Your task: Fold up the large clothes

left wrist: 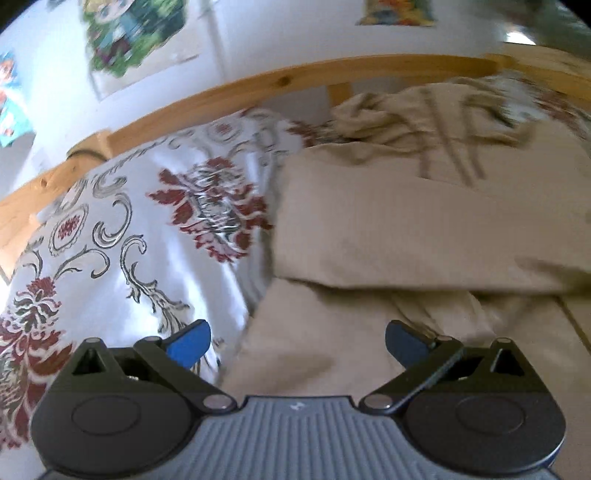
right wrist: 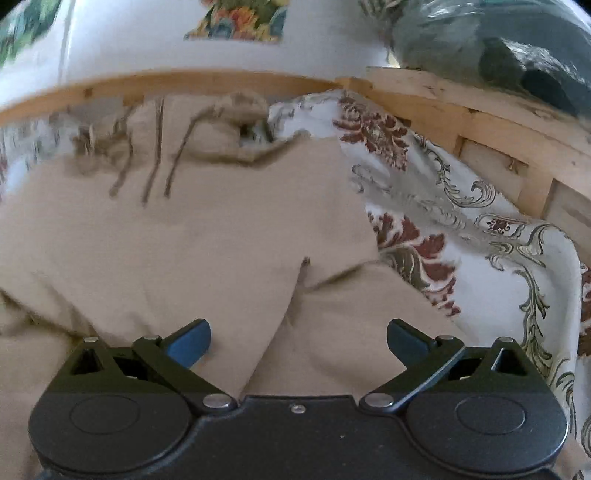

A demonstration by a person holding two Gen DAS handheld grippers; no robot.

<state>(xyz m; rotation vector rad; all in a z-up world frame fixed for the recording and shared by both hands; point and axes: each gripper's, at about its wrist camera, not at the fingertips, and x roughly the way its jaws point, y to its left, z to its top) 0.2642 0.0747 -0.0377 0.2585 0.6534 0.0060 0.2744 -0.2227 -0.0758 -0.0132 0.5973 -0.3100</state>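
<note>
Bed: white cover printed with dark red flowers and grey scrolls, spread over the whole surface inside a pale wooden frame.
Wall: white, behind the frame, with colourful pictures stuck on it; they are blurred.
Far corner: in the right wrist view a dark green bundle sits on top of the wooden frame.
Garment: a large beige hooded top lies on the bed cover, its drawcords and bunched hood toward the wall, one layer folded across the body with a straight edge near the middle.
Left hand-held gripper: fingers spread wide, nothing between the blue pads, hanging over the near left part of the beige cloth where it meets the bed cover.
Right hand-held gripper: likewise wide open and empty, above the near part of the garment, the printed cover showing to its right.
</note>
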